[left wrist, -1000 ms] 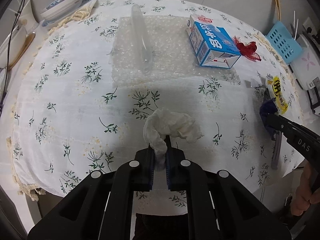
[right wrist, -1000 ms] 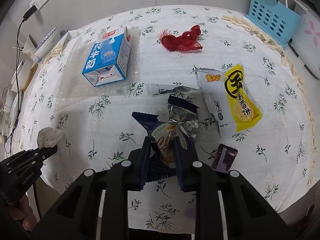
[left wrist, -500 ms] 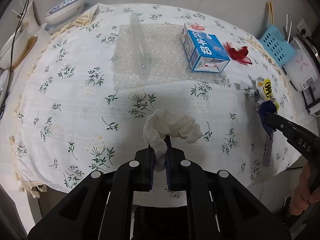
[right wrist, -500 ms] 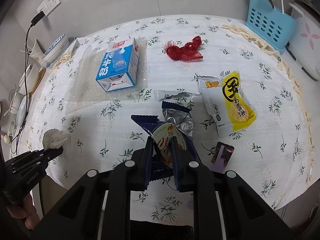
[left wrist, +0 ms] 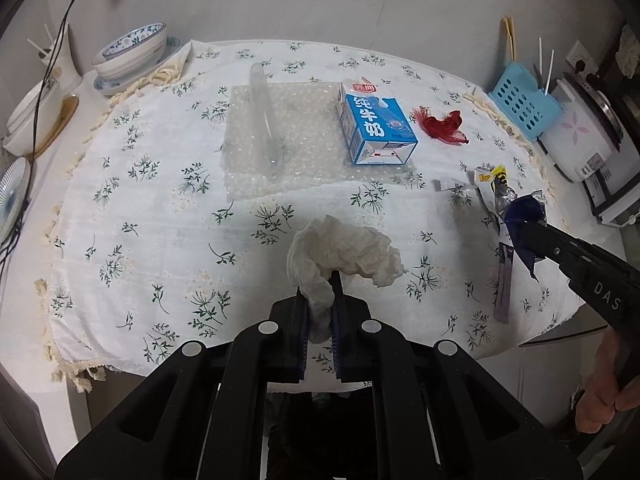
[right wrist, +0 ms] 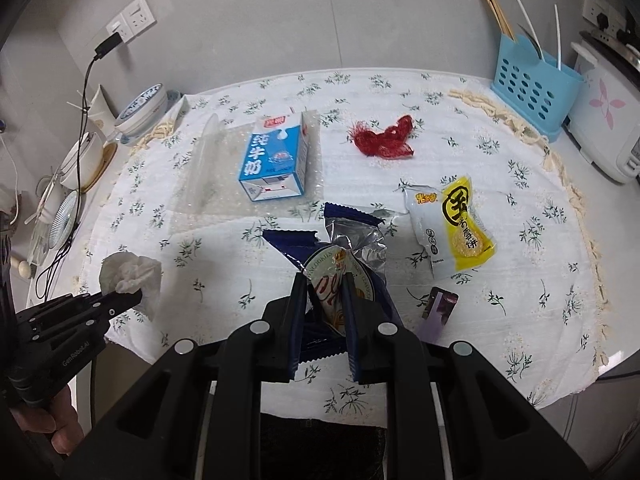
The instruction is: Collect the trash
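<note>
My left gripper [left wrist: 319, 300] is shut on a crumpled white tissue [left wrist: 344, 250] and holds it above the near edge of the table. The tissue also shows in the right wrist view [right wrist: 130, 272]. My right gripper [right wrist: 326, 292] is shut on a dark blue cookie wrapper [right wrist: 340, 256] and holds it above the table's near right part. The wrapper also shows in the left wrist view [left wrist: 524, 216]. On the floral cloth lie a blue milk carton [right wrist: 276, 160], a red net [right wrist: 384, 140], a yellow and white snack bag [right wrist: 452, 228], bubble wrap [left wrist: 280, 140] and a small purple wrapper [right wrist: 438, 308].
Stacked bowls [left wrist: 132, 54] and plates stand off the table's far left. A blue utensil basket [right wrist: 534, 88] and a white rice cooker [right wrist: 604, 120] stand at the far right. A clear plastic tube [left wrist: 264, 120] lies on the bubble wrap. A cable [right wrist: 86, 92] hangs from a wall socket.
Both grippers have risen and drawn back from the table with their trash, so more of the table and the wall behind it shows. Both stay shut.
</note>
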Demonstrator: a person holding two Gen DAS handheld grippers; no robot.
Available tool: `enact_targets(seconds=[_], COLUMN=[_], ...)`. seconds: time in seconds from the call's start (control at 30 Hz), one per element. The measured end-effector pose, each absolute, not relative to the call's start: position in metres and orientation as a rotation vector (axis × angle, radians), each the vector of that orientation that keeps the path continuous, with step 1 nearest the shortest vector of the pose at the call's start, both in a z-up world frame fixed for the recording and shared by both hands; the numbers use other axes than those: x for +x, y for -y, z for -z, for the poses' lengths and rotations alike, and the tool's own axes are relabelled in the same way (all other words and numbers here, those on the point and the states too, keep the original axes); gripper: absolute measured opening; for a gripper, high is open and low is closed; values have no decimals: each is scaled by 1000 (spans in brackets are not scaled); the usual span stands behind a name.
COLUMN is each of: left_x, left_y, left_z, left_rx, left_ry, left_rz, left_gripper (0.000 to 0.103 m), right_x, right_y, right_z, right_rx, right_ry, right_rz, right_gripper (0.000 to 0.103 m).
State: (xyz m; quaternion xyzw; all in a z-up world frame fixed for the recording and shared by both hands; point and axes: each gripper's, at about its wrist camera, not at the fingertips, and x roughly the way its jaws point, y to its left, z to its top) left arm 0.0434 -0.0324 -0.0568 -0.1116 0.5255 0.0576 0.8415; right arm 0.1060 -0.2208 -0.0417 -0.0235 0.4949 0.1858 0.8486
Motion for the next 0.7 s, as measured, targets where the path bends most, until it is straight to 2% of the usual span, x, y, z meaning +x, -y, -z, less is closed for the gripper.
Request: enact_targets(seconds=[0.7], left_x=[-7], left_y=[46], left_z=[39], left_rx=[-250], left_ry=[-1092], left_rz=[-74], left_gripper=[8], right_x=[42], right_y=[227], right_z=[24], right_rx=[-57], right_ry=[-1024], right_rz=[-442], right_gripper=[17])
